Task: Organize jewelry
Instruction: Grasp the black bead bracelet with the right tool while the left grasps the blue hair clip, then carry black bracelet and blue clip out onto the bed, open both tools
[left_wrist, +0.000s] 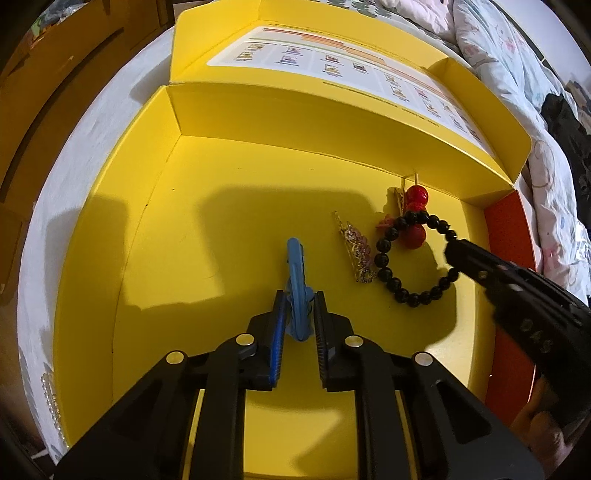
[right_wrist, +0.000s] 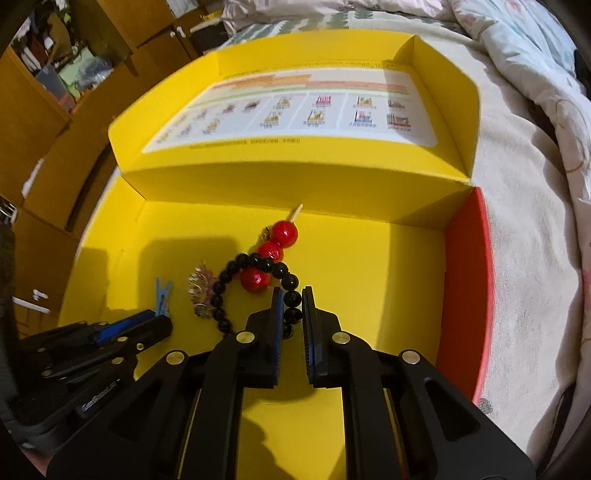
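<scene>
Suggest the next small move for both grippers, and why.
Probably lift both straight up. The left gripper is shut on the blue clip, the right gripper on the bead bracelet, which drapes over the red-ball hairpin, so raise slowly.

Black bracelet (right_wrist: 255, 273) (yellow box (right_wrist: 369, 266))

blue hair clip (left_wrist: 296, 284): on edge | black bead bracelet (left_wrist: 413, 258): flat loop | red-ball hairpin (left_wrist: 416, 206): under bracelet

This is a bedroom at home: a bed with a flowery quilt (right_wrist: 524, 55) on the right and brown wooden cupboards (right_wrist: 44, 122) on the far left.
</scene>
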